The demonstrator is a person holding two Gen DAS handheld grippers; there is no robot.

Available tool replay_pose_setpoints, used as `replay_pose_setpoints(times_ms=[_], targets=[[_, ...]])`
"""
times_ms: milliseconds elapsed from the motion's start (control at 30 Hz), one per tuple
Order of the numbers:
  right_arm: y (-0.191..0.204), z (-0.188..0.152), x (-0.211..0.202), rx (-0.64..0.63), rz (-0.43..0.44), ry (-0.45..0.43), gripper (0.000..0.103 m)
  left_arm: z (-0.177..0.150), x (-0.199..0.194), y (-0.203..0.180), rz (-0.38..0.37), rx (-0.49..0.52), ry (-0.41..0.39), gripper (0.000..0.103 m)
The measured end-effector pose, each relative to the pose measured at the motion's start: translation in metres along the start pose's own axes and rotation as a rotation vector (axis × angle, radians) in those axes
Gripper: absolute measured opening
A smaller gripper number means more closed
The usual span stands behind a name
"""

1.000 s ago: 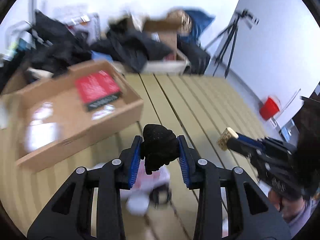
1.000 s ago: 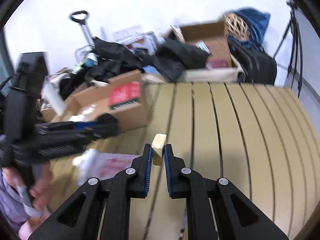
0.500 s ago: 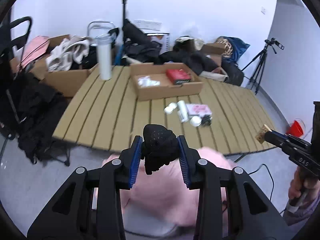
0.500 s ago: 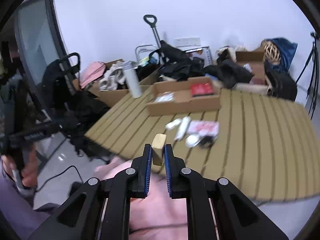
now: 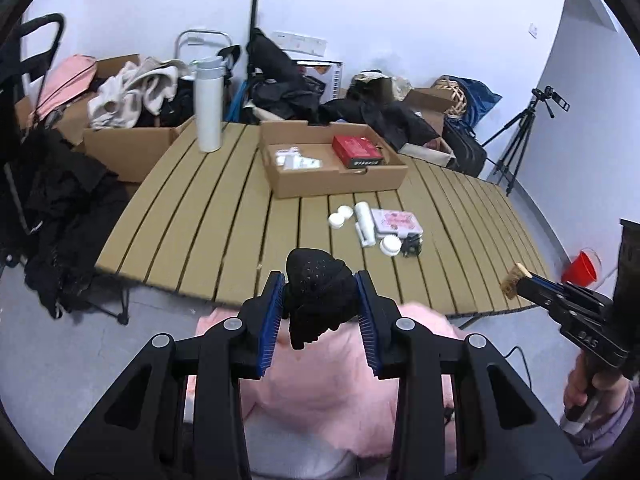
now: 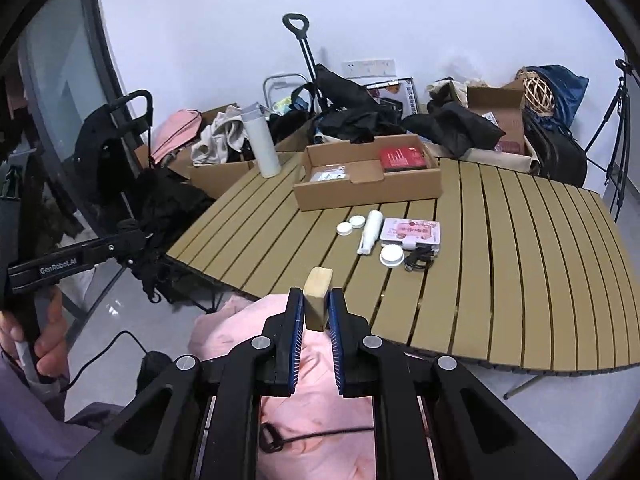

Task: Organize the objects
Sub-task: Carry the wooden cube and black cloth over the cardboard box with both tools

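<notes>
L gripper is clamped on a black fabric bundle, poss. a glove or knit item; it bulges above and hangs below the pads. R gripper is closed on a small tan block, held upright, top poking above the fingertips. Both are held off the slatted table, short of its near edge, over something pink.

On the table, toward the far edge, an open cardboard box sits w/ a red box and a white packet inside. Between box and near edge, loose items lie close together: two white caps, a white tube, a pink-printed flat case, a white round lid and a small black clip-like thing. A white bottle stands near the far-left corner.

Step in hand is judged to be carrying both held items to the box. To be done well: grippers should be brought over the box's open interior one at a time, so they don't collide above it. The bundle is soft and will sag, so it should be lowered into the bare part of the box before release, not dropped from height. The block is rigid and narrowly held; it should be kept upright, set down on the box floor clear of the red box, then released. The loose cluster should be passed over w/ clearance.
</notes>
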State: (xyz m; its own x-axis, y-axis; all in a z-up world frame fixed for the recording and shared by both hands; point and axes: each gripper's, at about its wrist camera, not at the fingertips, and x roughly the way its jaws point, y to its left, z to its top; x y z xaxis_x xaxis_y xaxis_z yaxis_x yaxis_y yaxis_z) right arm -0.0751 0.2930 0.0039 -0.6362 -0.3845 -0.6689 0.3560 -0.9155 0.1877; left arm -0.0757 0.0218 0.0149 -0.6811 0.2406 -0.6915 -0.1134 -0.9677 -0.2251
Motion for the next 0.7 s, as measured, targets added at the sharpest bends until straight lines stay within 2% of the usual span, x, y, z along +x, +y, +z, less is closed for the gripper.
replay_pose_setpoints(times_ms=[100, 233, 300, 367, 467, 600, 700], targets=[[-0.018, 0.03, 0.024, -0.021, -0.018, 0.006, 0.014, 0.046, 0.025, 0.003, -0.061, -0.007, -0.005, 0.032], [-0.041, 0.092, 0.061, -0.077, -0.017, -0.011, 0.014, 0.113, 0.072, 0.001, -0.044, 0.021, -0.046, 0.032], [-0.053, 0.132, 0.09, -0.098, 0.017, -0.012, 0.014, 0.146, 0.107, 0.002, -0.033, 0.018, -0.057, 0.032], [-0.066, 0.175, 0.133, -0.122, 0.042, 0.01, 0.014, 0.179, 0.156, 0.008, -0.032, -0.027, -0.043, 0.032], [-0.082, 0.219, 0.199, -0.168, 0.031, 0.04, 0.014, 0.214, 0.233, 0.017, -0.013, -0.067, -0.004, 0.032], [-0.103, 0.25, 0.299, -0.234, 0.035, 0.106, 0.014, 0.235, 0.333, 0.031, 0.073, -0.062, 0.059, 0.032], [-0.119, 0.256, 0.361, -0.264, -0.007, 0.169, 0.014, 0.236, 0.383, 0.041, 0.115, -0.057, 0.133, 0.032]])
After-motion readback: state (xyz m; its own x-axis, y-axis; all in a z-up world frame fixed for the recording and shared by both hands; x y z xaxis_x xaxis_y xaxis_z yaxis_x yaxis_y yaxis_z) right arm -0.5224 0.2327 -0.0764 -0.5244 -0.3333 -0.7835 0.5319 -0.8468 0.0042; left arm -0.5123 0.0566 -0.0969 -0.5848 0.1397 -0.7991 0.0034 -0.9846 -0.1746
